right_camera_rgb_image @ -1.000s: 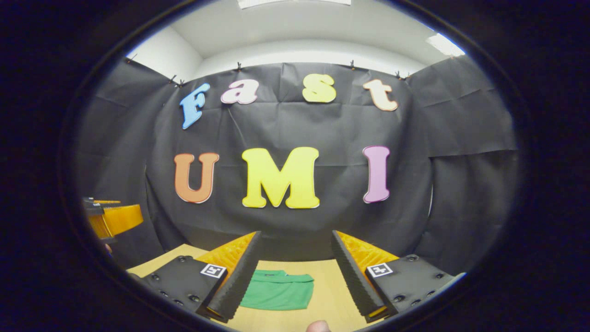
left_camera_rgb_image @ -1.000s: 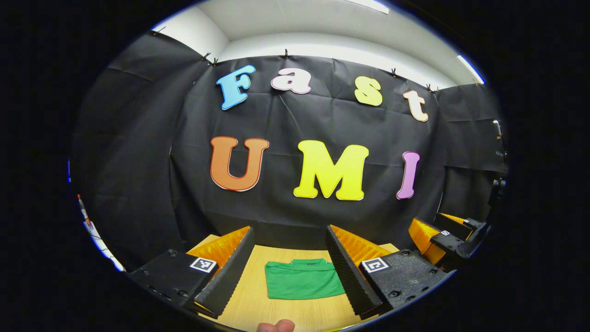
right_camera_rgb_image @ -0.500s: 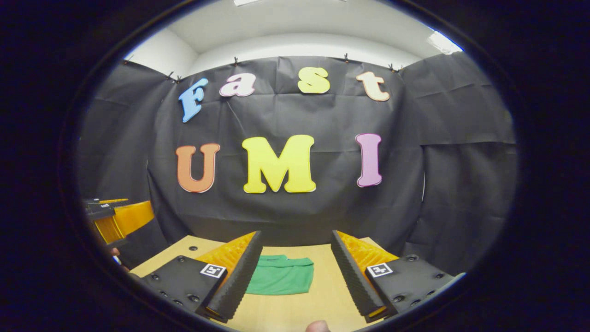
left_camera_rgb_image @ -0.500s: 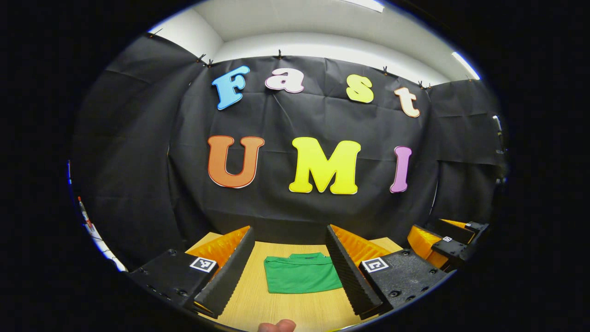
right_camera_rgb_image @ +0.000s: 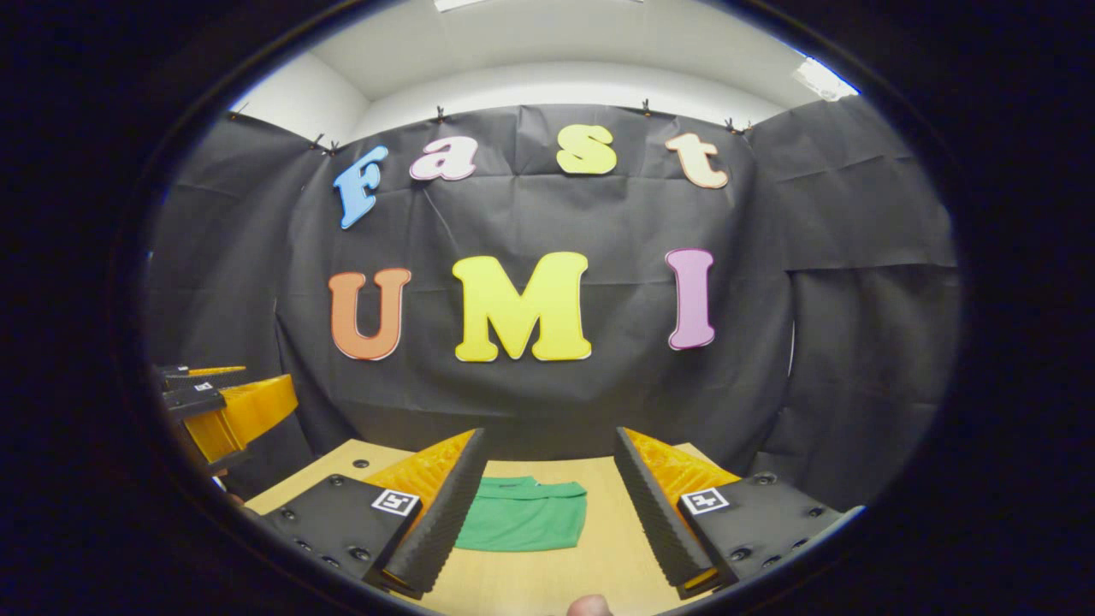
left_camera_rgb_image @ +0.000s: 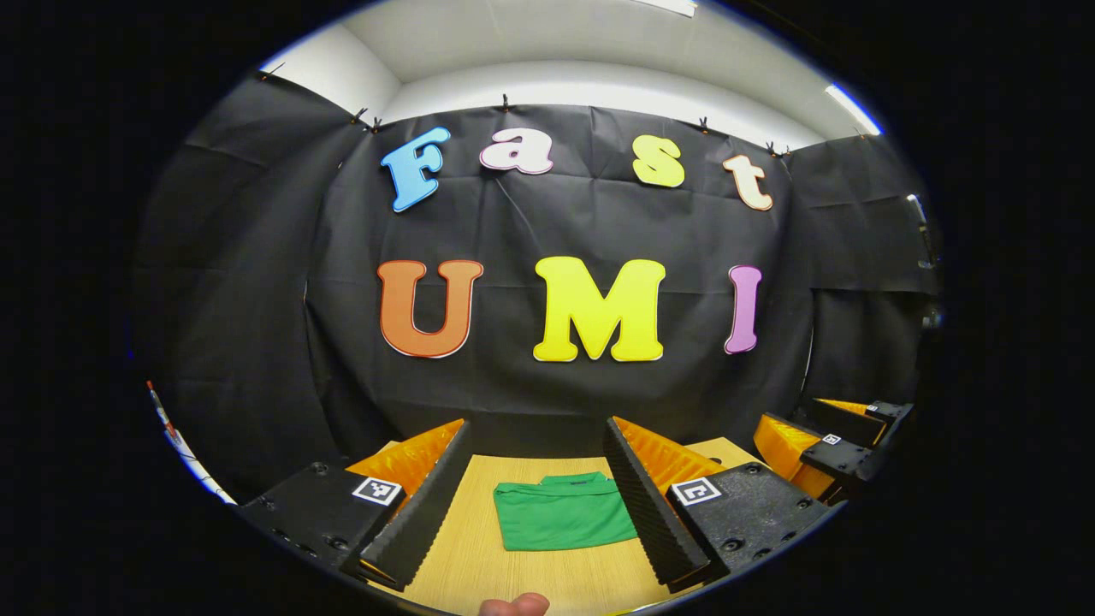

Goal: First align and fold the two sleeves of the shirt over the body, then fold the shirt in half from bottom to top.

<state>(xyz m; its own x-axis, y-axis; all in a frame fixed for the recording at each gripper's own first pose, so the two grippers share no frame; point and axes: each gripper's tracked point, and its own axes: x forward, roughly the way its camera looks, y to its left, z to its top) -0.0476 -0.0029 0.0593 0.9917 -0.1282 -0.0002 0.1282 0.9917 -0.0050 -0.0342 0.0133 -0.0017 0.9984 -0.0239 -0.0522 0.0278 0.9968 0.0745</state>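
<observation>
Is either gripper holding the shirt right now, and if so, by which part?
Nothing is held. The left gripper and right gripper are both open above the table, clear of the folded green shirt.

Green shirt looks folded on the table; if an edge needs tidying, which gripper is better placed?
Left, probably: the green folded shirt lies centred between its open fingers; the right gripper's finger covers the shirt's edge.

Counts: one shirt, one bench, two claws.

One green shirt (left_camera_rgb_image: 563, 515), folded, lies on one wooden bench (left_camera_rgb_image: 479, 565). Two claws: the left claw (left_camera_rgb_image: 537, 445) with two fingers spread apart, holding nothing; the right claw (right_camera_rgb_image: 547, 453) likewise with two fingers apart. One square marker tag on each of the four fingers. One fingertip (left_camera_rgb_image: 513, 605) at the bottom edge of each view.
</observation>
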